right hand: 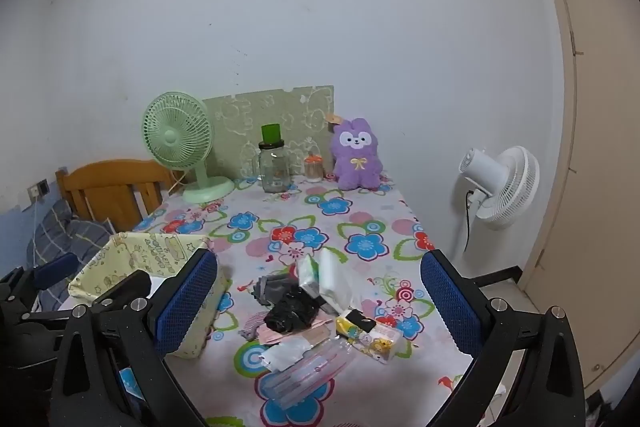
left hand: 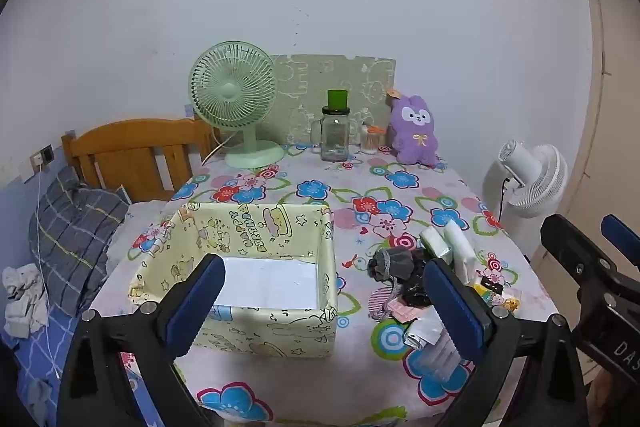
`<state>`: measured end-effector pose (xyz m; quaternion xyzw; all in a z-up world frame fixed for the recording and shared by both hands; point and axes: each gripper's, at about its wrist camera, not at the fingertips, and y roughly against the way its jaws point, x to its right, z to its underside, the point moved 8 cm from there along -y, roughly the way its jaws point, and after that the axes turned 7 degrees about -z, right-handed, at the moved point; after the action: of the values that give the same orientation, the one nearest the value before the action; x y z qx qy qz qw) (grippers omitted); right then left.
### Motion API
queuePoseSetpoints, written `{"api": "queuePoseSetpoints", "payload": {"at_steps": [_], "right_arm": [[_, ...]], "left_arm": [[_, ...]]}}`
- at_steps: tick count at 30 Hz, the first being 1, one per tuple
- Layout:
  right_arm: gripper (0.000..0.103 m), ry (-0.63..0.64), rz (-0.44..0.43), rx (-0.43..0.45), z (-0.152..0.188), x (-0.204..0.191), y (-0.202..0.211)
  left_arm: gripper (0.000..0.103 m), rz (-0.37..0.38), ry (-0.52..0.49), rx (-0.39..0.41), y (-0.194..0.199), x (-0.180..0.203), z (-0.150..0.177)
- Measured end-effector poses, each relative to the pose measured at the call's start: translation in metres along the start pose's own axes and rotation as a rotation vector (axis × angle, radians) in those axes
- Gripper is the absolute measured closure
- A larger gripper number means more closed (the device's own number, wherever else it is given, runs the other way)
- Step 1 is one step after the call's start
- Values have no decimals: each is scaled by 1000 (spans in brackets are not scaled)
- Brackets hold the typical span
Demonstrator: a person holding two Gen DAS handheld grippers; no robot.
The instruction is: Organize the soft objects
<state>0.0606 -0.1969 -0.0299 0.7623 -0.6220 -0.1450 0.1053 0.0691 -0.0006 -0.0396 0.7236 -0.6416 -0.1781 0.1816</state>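
Step in hand: judged as the start of the sorting, with both tools hovering above the near edge of the table (right hand: 360, 211) and nothing picked up yet.

Left gripper (left hand: 320, 303): jaws standing wide apart, holding nothing, hanging over the near side of the fabric box (left hand: 256, 337).

Right gripper (right hand: 320, 303): jaws likewise spread wide and holding nothing, facing the pile.

Fabric box: yellow, printed with cartoon figures, sitting on the left part of the flowered cloth; a white floor is showing inside and nothing is lying in it.

Pile of soft things (right hand: 312, 307): lying just to the right of the box, near the front edge. Items:
- grey cloth (right hand: 272, 287), crumpled, no clear axis;
- black bag (right hand: 292, 313), bunched, touching the grey cloth;
- tissue packs (right hand: 332, 275), propped up, long axes running away from the camera toward the far wall;
- cartoon tissue pack (right hand: 372, 337), lying flat, long axis slanting from near right to far left;
- clear sleeve (right hand: 308, 375), nearest the edge, long axis slanting up to the right.

Next move, as a judgement: the right gripper is needing to drop onto one item, closing across its short side, then carrying it left into the box.

Purple plush (right hand: 356, 155): sitting upright at the far edge, facing the cameras.
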Motion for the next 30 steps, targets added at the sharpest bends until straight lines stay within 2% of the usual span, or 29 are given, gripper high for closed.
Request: {"api": "queuePoseSetpoints", "payload": {"at_steps": [2,5,10,17,25,30], "right_arm": [[0,0,-9,8,0,2,1],[0,-5,-10,2,2,4,2],[0,-8,-3,-16,-2,0,-1],[0,-36,-6,-27,4,6,-8],[0,-28,0,-44,9,6,-15],[0,-24,-4,-56,13,4,-20]], "left_arm": [[3,10,-17,7,1,1,0],[3,40,-28,-24,-3,1,0],[3,-10,-17,1,-6,4,1],[3,-22,3,21,-4,5,3],[3,-20,-36,-29,-17,9,5],[3,-22,-40,-34,-18,10,9]]}}
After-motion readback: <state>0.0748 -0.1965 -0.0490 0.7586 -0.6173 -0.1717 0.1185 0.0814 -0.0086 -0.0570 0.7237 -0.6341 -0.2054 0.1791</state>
